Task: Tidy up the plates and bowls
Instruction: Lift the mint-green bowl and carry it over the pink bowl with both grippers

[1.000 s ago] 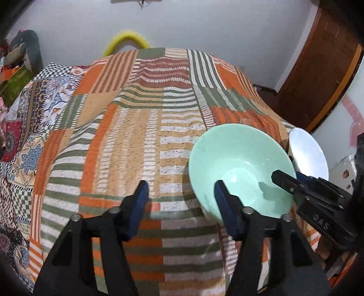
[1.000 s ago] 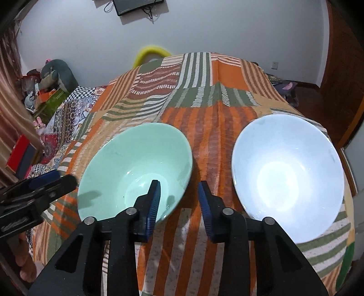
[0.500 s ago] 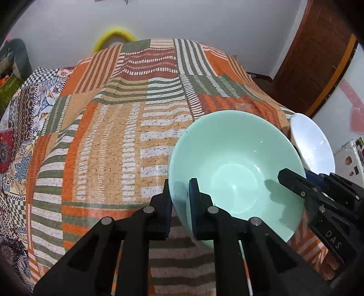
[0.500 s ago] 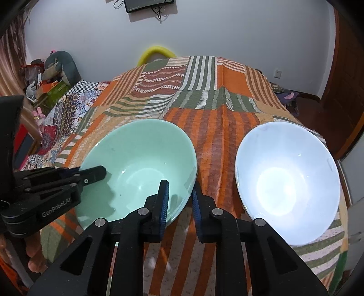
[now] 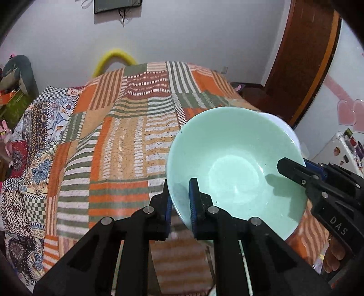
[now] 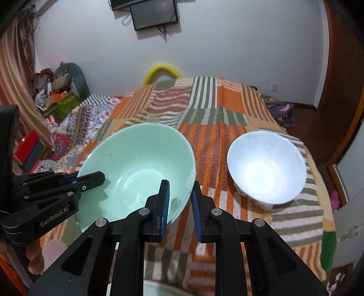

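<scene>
Green bowl [image 5: 236, 164] clamped at opposite rims by both downward-tilted grippers' jaws, left gripper [image 5: 180, 205], right gripper [image 6: 179, 203].

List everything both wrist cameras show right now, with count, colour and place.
green bowl: one, mint green, gripped at opposite rims over the bedspread
white bowl: one, white, on the bedspread beside the green bowl
bedspread: one, orange, green and white patchwork, covering the bed
yellow ring: one, yellow, behind the bed's far end
screen: one, black, on the far wall
wooden door: one, brown, far side of the room
left gripper: one, black with blue pads, jaws shut on the green bowl's rim
right gripper: one, black with blue pads, jaws shut on the opposite rim
</scene>
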